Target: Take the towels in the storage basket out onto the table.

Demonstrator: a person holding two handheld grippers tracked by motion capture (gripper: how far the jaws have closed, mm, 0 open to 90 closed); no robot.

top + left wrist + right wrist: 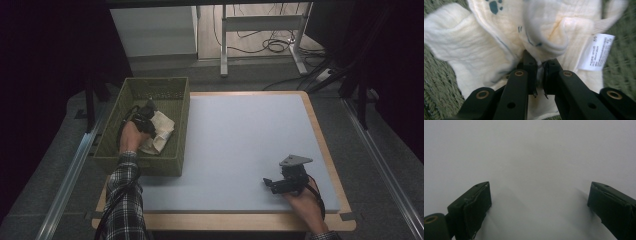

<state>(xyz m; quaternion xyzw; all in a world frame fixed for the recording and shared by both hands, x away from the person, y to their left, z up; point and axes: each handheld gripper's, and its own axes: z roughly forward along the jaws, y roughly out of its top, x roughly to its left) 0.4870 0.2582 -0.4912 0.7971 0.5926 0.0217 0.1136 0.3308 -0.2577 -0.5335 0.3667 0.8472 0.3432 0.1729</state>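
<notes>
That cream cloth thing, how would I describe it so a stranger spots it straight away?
Find the green woven basket at the table's left edge. Inside lies a crumpled cream cloth, pinched by the left claw. It has dark blue paw prints and a white label.

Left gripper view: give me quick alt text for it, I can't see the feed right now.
The left gripper has its black fingers pinched shut on a fold of a cream cloth printed with dark teal paw marks. A white care label hangs at the cloth's right edge, and the cloth lies on the green woven basket.

cloth (pixel 160 131) in basket (pixel 150 90), basket left on table (pixel 240 140)
</notes>
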